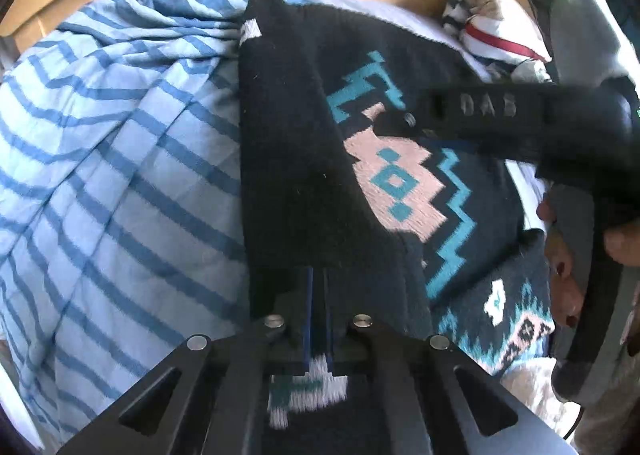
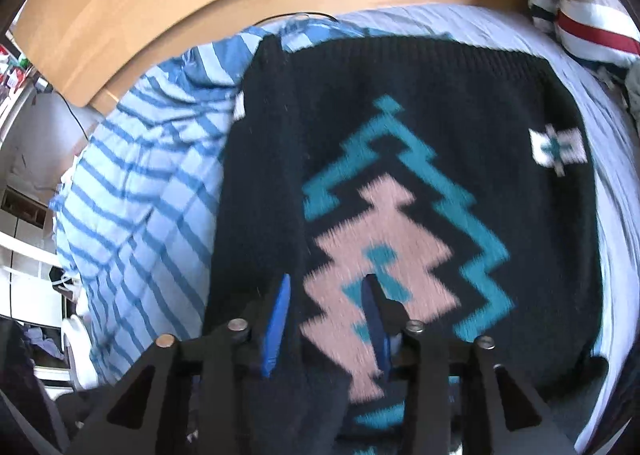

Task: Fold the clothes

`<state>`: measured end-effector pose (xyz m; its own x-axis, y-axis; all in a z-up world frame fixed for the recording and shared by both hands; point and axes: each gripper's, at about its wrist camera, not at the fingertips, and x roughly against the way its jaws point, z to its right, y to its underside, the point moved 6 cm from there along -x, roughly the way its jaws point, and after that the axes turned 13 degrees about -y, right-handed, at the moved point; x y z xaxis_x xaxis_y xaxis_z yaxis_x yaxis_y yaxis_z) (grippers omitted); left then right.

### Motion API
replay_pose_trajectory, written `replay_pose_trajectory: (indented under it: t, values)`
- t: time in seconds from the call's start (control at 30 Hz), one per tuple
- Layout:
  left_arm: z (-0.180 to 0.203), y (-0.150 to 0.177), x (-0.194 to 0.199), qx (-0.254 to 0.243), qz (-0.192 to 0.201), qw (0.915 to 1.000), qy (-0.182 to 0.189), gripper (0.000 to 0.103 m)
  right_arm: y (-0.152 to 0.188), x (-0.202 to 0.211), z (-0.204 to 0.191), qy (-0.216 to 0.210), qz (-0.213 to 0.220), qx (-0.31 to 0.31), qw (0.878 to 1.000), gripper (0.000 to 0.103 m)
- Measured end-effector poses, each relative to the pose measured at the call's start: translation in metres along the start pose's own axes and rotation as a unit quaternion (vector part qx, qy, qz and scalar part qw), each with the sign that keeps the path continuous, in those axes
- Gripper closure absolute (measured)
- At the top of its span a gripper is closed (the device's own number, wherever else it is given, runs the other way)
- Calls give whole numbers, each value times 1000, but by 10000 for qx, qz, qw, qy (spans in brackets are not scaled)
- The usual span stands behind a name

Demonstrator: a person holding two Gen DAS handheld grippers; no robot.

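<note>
The black patterned sweater (image 2: 400, 175) lies on the bed (image 2: 500, 21) with its left side flap folded inward, left gripper (image 1: 318, 295) clamped on it, right gripper (image 2: 328, 295) apart above; further folds remain.

The sweater (image 2: 400, 183) lies on the bed (image 2: 460, 21), the striped duvet (image 2: 140, 191) bunched left of it.
</note>
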<state>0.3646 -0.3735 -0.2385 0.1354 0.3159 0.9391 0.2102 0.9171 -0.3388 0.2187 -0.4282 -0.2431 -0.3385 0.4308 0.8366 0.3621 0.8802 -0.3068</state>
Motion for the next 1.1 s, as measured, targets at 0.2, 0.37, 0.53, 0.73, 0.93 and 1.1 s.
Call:
replay_pose_trajectory:
  t: [0.2,0.37,0.53,0.73,0.93,1.1]
  values:
    - [-26,-50,-4,843,-24,9956,411,98,-51,-35,-4,-73,-55,-65,9999,54]
    - [-44,-70,-16,1261,-24,9913,387,98,-93,-64,-8,-134,-100,-119,9998,37]
    - [-48,-61,-36,1483,-282,9875,452,98,-114,-78,-15,-118,9,51,9999,82]
    - [-43,-48,-36,1515,-186,9867,553,98,-99,-32,-27,-38,874,681,9938,90]
    - [-30,-47,-31,1491,-176,9881,348,98,-93,-49,33,85,456,-90,9989,86]
    - [-32,-40,-25,1486,-140,9887,103,91,-85,-63,53,-291,423,-452,9977,67]
